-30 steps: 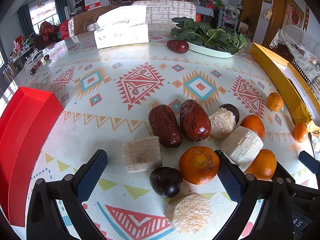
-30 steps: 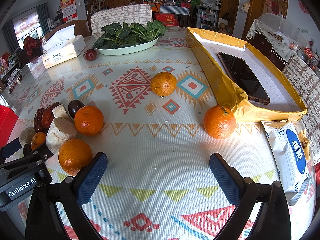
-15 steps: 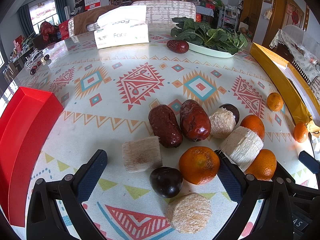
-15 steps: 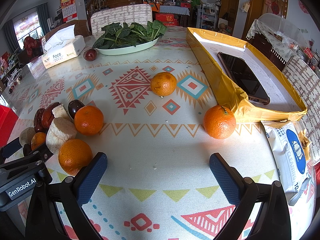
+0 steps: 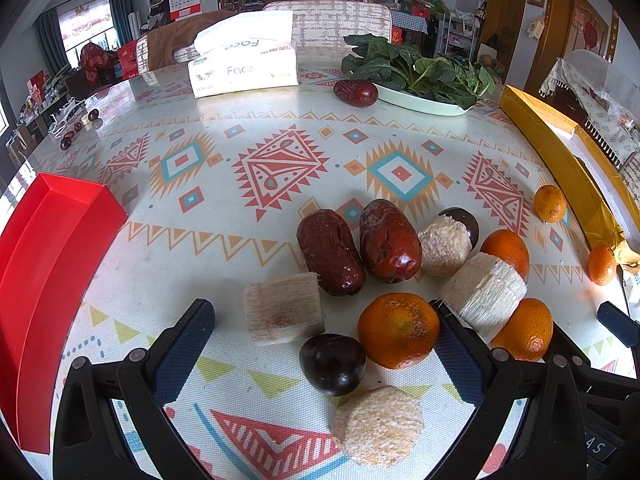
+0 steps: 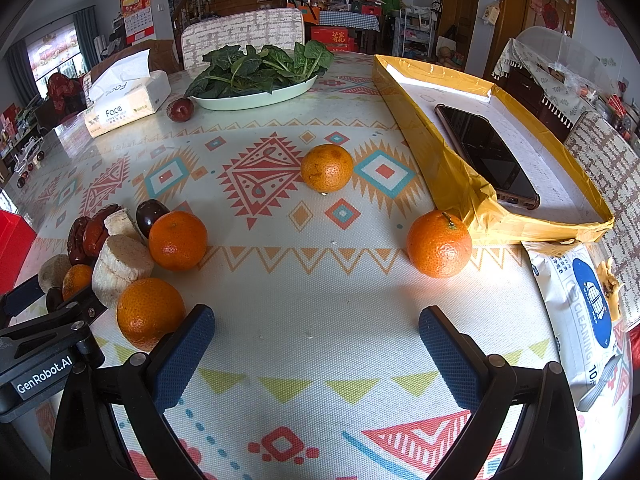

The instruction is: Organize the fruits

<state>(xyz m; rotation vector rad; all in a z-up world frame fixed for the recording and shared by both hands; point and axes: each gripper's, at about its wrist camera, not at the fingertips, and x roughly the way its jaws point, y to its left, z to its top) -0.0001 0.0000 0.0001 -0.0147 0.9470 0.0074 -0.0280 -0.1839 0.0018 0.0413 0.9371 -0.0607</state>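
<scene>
Nothing moved: fruits (image 5: 360, 292) (clustered) between left tool (image 5: 324, 344) fingers

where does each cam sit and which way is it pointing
Left wrist: on the left tool, low over the table, facing the fruit pile, with the red tray at left; its own open blue fingers show, plus the right tool's tip.
Right wrist: on the right tool, facing two loose oranges and the yellow box; its open fingers and the left tool's body show.
Shared: tissue box, greens plate, fruit pile.
</scene>
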